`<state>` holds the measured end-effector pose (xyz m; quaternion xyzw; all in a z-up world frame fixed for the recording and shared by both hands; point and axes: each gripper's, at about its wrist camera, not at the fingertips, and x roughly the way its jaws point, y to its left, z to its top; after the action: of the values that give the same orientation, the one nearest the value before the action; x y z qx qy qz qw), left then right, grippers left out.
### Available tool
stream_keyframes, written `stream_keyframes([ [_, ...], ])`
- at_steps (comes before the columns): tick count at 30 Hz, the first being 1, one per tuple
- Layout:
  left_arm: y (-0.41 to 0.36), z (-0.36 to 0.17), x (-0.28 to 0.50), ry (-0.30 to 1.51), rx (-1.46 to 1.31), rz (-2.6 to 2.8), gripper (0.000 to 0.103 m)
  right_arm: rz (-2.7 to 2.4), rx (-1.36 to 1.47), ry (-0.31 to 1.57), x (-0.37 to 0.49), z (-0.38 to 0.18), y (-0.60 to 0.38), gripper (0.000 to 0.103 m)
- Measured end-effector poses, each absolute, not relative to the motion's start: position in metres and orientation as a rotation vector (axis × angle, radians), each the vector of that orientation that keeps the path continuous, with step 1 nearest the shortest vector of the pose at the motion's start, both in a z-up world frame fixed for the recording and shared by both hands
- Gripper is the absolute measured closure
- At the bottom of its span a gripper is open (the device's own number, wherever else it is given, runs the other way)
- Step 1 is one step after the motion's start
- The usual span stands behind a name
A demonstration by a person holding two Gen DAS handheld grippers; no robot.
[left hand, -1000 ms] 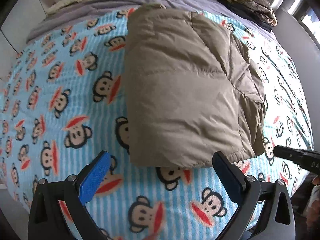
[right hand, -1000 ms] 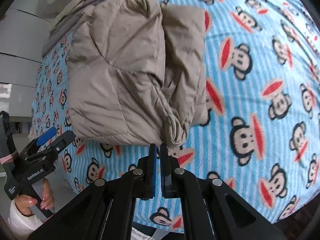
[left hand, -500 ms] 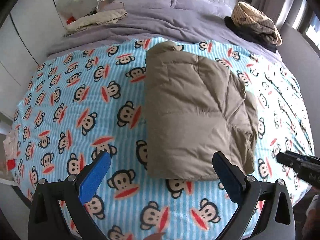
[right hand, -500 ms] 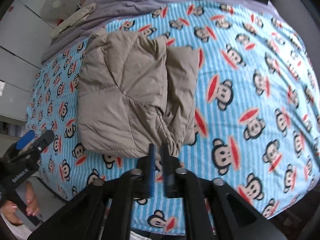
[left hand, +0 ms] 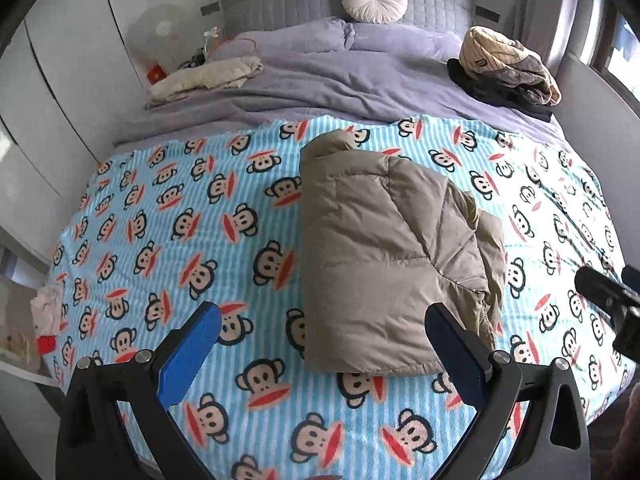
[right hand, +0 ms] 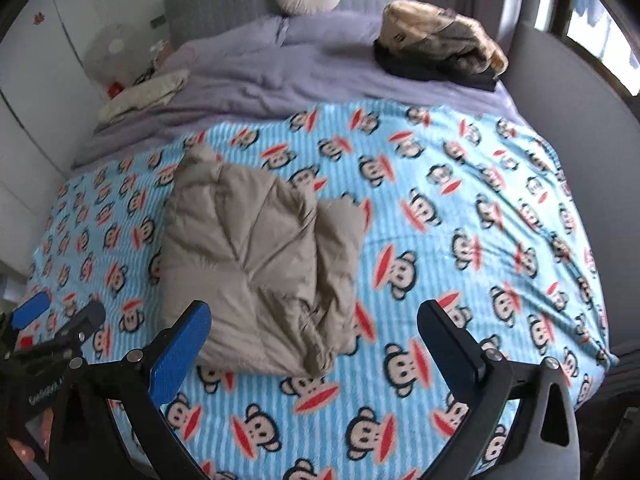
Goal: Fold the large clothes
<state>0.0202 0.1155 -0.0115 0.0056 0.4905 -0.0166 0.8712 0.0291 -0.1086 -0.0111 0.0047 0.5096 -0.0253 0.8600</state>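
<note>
Right gripper (right hand: 314, 338) jaws opening, spread wide, nothing between the pads. Left gripper (left hand: 322, 338) also spread wide, empty, hovering above the bed. Folded tan puffer jacket (left hand: 384, 256) lies as a rough rectangle on the monkey-print blanket (left hand: 168, 232), right of centre in the left wrist view; neither gripper touches it. Its right edge looks bunched, layers hard to tell. Purple duvet (left hand: 320, 80), round cushion (left hand: 374, 0) and a pile of clothes (left hand: 508, 72) sit well apart at the headboard end.
</note>
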Motion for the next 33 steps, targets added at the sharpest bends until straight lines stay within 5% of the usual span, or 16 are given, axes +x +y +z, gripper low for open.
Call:
stream_keyframes([
  [33,0.116,0.007,0.01,0.993,-0.002,-0.036,0.001,-0.069,-0.026,1.018,0.014,0.011,-0.101,0.001],
])
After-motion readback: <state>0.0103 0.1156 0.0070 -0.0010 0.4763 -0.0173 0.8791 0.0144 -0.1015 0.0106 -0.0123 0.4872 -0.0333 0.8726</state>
